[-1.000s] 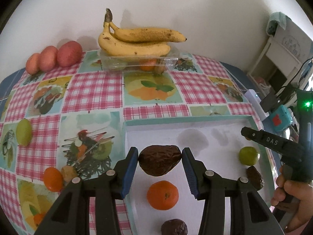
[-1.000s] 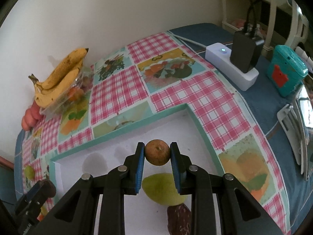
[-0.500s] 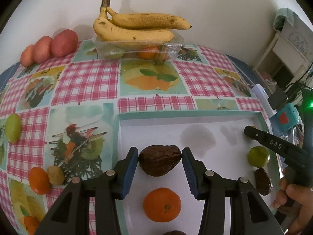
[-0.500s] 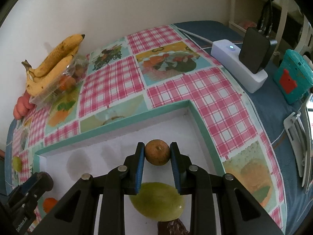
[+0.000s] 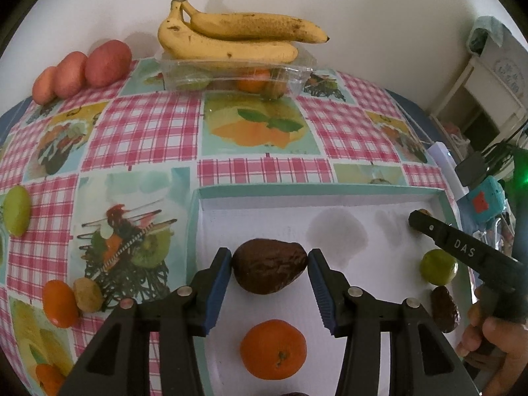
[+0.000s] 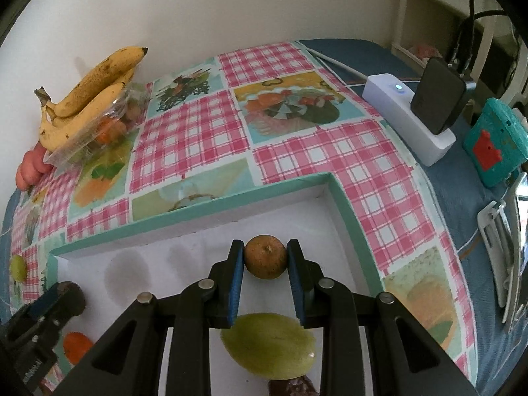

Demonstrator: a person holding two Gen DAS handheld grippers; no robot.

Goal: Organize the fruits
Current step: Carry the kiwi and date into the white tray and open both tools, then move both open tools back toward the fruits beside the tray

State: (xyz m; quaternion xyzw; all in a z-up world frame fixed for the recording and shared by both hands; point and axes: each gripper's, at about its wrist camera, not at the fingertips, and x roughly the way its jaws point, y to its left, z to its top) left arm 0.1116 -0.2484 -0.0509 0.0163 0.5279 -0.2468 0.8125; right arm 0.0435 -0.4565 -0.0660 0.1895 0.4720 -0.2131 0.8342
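Fruits [image 5: 273, 349] partly sorted into tray [image 5: 297, 194].
Left claw [image 5: 269, 264] opening around avocado [image 5: 269, 269]; right claw [image 6: 265, 262] clamped on brown fruit [image 6: 265, 260]; several left on worktop [image 5: 142, 132].

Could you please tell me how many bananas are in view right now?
2. Both bananas lie stacked on the clear plastic container against the wall, joined at the stem; a third could be hidden behind them.

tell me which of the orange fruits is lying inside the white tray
The orange fruit just below the left gripper, on the tray floor. The other orange one sits outside on the checked tablecloth, beside a small brown fruit.
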